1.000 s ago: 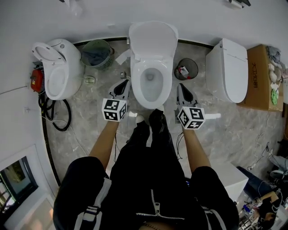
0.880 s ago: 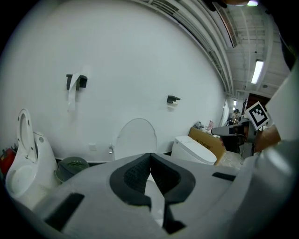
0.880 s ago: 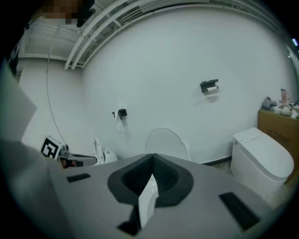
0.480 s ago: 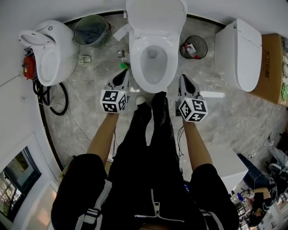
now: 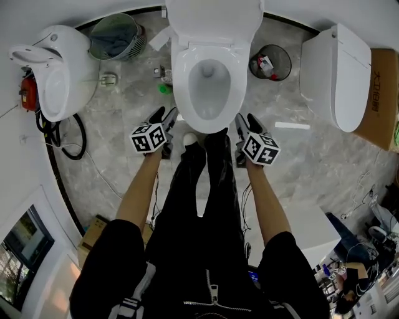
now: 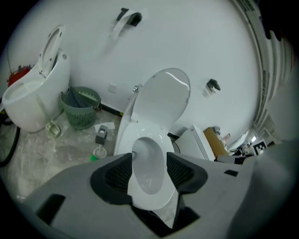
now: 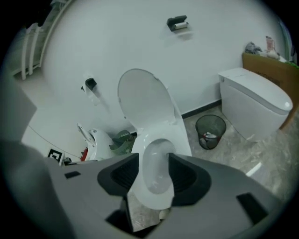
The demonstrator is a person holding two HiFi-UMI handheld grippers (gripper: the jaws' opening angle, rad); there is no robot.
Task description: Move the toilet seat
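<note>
A white toilet stands mid-floor with its lid raised against the wall and its seat ring lying flat on the bowl. My left gripper hangs beside the bowl's front left. My right gripper hangs beside its front right. Neither touches the toilet. Both have just been opening and stand open, with nothing between their pads. In the left gripper view the seat shows beyond the gap of the left gripper. The right gripper view shows the lid past the right gripper.
A second toilet with its seat up stands at the left, with a green basket beside it. A black mesh bin, a closed toilet and a cardboard box are at the right. My feet stand before the bowl.
Both grippers have dropped lower beside the bowl's front and rolled, and their jaws have gone from shut to open. The toilet sits nearer in the head view.
</note>
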